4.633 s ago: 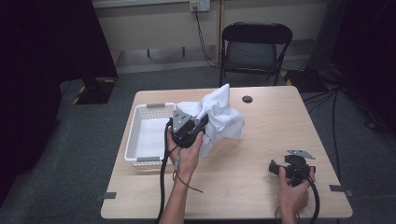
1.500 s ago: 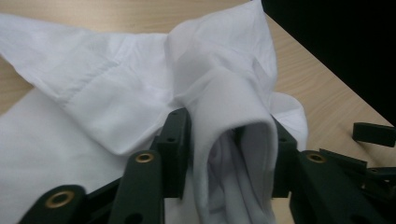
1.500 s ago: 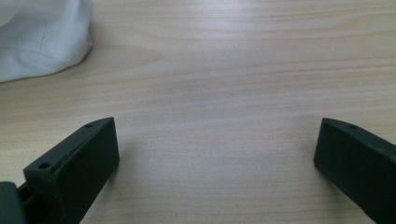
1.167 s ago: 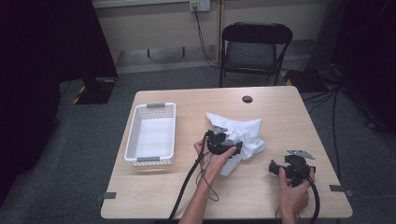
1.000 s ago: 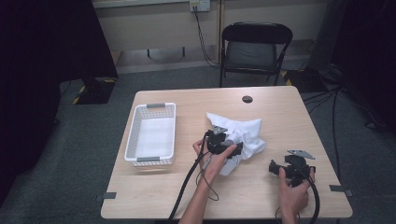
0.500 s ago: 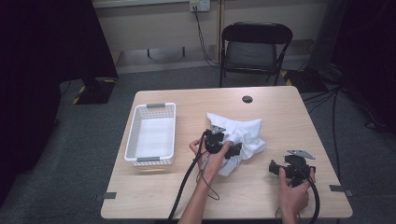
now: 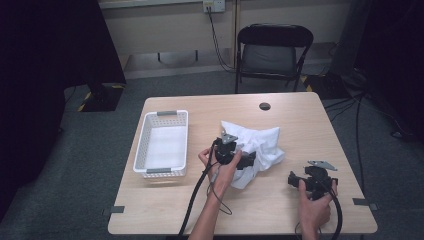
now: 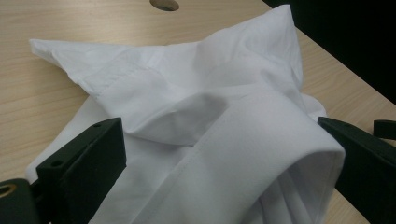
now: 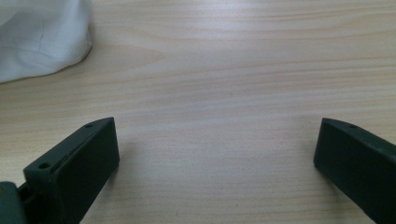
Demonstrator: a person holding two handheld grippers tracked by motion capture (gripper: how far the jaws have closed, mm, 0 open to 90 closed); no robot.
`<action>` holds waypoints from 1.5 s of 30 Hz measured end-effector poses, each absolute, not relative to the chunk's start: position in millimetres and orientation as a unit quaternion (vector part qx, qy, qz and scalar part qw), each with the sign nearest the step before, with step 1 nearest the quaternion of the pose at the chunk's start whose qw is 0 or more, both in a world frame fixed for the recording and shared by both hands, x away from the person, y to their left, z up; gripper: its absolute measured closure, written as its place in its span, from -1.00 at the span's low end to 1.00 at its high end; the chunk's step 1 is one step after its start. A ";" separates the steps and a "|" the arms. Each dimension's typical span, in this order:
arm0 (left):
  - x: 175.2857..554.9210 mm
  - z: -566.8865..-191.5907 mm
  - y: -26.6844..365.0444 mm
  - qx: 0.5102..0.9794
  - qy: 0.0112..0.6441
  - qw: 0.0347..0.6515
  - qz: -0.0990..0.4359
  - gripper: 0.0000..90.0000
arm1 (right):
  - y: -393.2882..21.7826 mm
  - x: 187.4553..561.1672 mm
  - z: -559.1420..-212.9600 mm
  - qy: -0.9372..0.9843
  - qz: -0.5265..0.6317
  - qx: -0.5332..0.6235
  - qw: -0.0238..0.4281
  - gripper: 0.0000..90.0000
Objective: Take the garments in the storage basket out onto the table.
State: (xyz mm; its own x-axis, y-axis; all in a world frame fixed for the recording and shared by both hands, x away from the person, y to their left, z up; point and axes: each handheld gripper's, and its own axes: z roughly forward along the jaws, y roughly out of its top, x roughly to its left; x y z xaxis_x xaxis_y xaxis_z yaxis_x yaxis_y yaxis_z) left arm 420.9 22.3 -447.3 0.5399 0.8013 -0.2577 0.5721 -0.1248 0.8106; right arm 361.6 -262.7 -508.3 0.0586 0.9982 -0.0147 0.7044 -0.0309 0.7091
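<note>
1. White, crumpled cloth (image 7: 257, 145) lay near the middle of the wooden bench (image 7: 300, 107); it served as the landmark.
2. To the cloth's left, apart from it, stood a white plastic basket (image 7: 162, 145) with grey handles.
3. At the cloth's near-left edge, the left gripper (image 7: 248, 160) sat against the fabric. In the left gripper view its jaws stood wide apart, with a rolled fold of cloth (image 8: 261, 140) between them, not clamped.
4. To the cloth's right and nearer the person, well apart, the right gripper (image 7: 292, 179) rested low over the bench, its jaws spread wide over bare wood (image 9: 224, 93).
5. Beyond the cloth, a round hole (image 7: 265, 106) marked the bench's far edge.
</note>
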 end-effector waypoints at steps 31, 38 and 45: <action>403.0 -440.6 43.8 0.727 0.465 0.489 0.124 -0.94 | -262.7 361.6 -508.3 0.635 0.259 0.670 0.284 -1.00; 397.0 -434.6 53.7 0.719 0.470 0.493 0.136 -0.94 | -262.7 361.6 -508.3 0.635 0.259 0.670 0.284 -1.00; 389.1 -427.7 62.8 0.714 0.471 0.496 0.151 -0.92 | -262.7 361.6 -508.3 0.635 0.259 0.670 0.284 -1.00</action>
State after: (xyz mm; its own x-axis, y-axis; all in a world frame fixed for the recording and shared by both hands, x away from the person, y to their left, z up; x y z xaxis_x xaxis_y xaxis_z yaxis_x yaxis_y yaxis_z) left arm 389.1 62.8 -427.7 0.5109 0.8223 -0.2505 0.5222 -0.0655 0.8503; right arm 361.6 -262.7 -508.3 0.0586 0.9982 -0.0147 0.7043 -0.0309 0.7092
